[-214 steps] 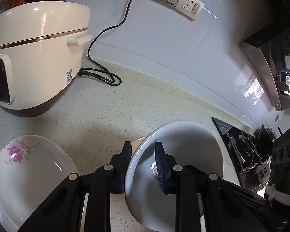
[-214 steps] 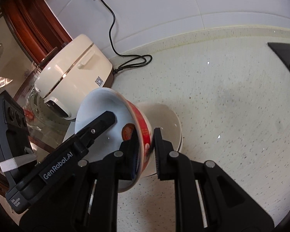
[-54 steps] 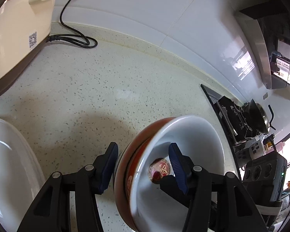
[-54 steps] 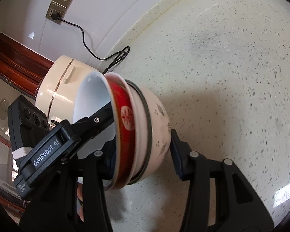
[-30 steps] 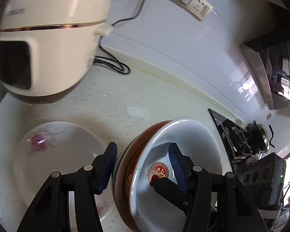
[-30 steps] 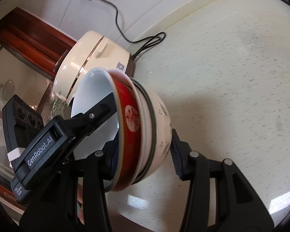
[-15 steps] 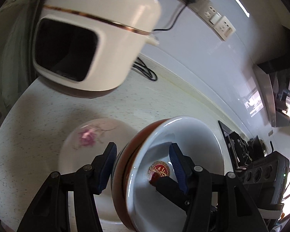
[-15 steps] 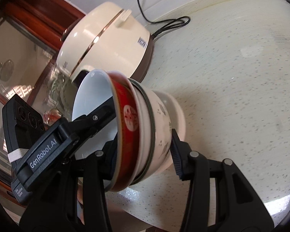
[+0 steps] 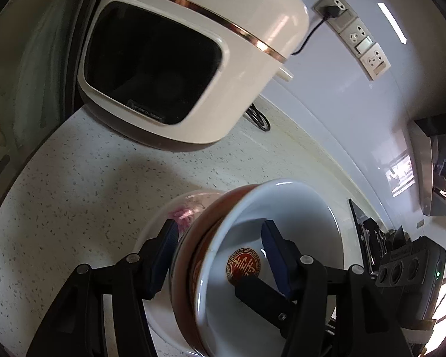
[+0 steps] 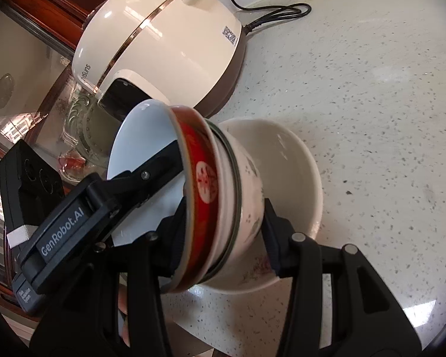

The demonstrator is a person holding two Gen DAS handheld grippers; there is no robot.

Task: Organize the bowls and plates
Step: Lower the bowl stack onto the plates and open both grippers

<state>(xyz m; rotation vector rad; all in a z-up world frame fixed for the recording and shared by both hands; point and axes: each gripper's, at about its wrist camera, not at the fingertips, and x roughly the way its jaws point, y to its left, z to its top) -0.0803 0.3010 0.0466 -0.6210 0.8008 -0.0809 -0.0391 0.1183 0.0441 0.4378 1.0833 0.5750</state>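
1 speckled counter (image 10: 371, 104), white tiled wall (image 9: 356, 125)

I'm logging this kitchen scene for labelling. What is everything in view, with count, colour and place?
stacked bowls: two, red-and-white nested in a cream one, tilted, gripped over the plate
floral plate: one, white with pink flower, on the counter under the bowls
rice cooker: one, cream with gold band, at the counter's back
counter: one, speckled white
wall sockets: one strip, beige, on the white wall
left gripper: black, blue pads, clamping the stack
right gripper: black, clamping the stack
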